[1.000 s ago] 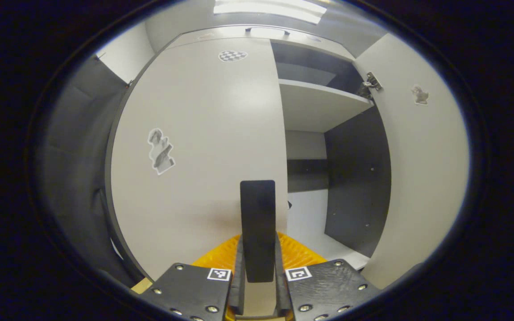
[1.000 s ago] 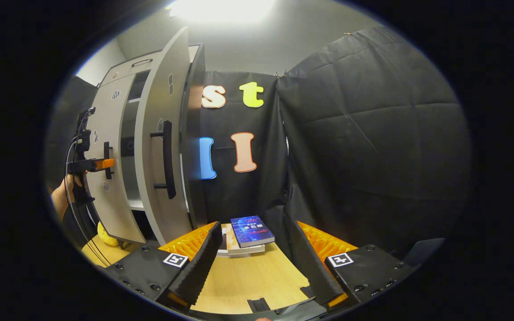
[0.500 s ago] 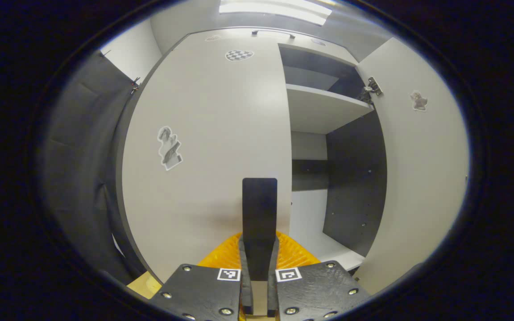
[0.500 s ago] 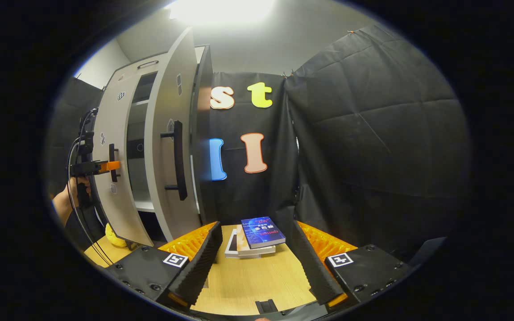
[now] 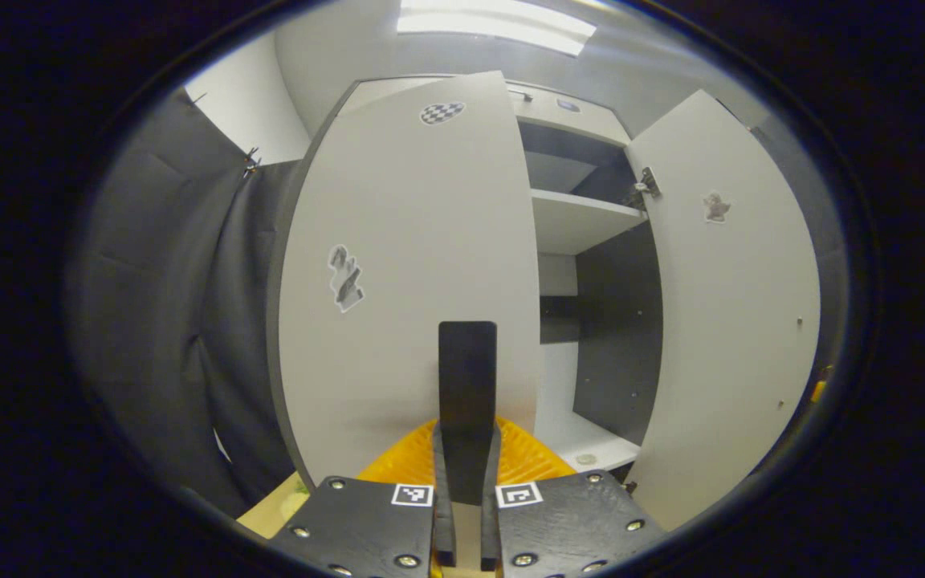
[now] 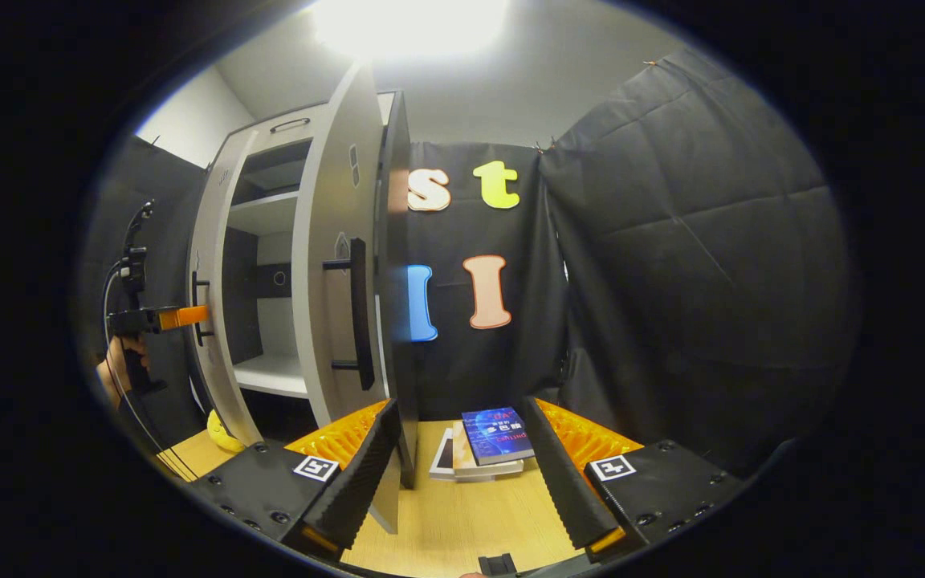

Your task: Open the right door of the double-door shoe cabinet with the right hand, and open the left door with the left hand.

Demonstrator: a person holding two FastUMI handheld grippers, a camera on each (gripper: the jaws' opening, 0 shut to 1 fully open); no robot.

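Left claw (image 5: 466, 514) clamped tight on the black door handle (image 5: 467, 377), fingers nearly parallel; also seen far left in the right gripper view, a hand (image 6: 113, 365) gripping it. Right claw (image 6: 462, 474) fingers spread wide, holding nothing.

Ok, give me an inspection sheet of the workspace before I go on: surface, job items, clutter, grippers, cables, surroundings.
Surface: light wooden table.
Job's things: shoe cabinet, right door swung wide open, its handle free; left door partly open, white shelves showing.
Clutter: stack of books on the table; a yellow object by the cabinet foot, too small to identify.
Grippers: left gripper shut on the left door's handle; right gripper open, empty, apart from the cabinet.
Cables: black cables hang from the left gripper.
Surroundings: black cloth booth wall, ceiling light.
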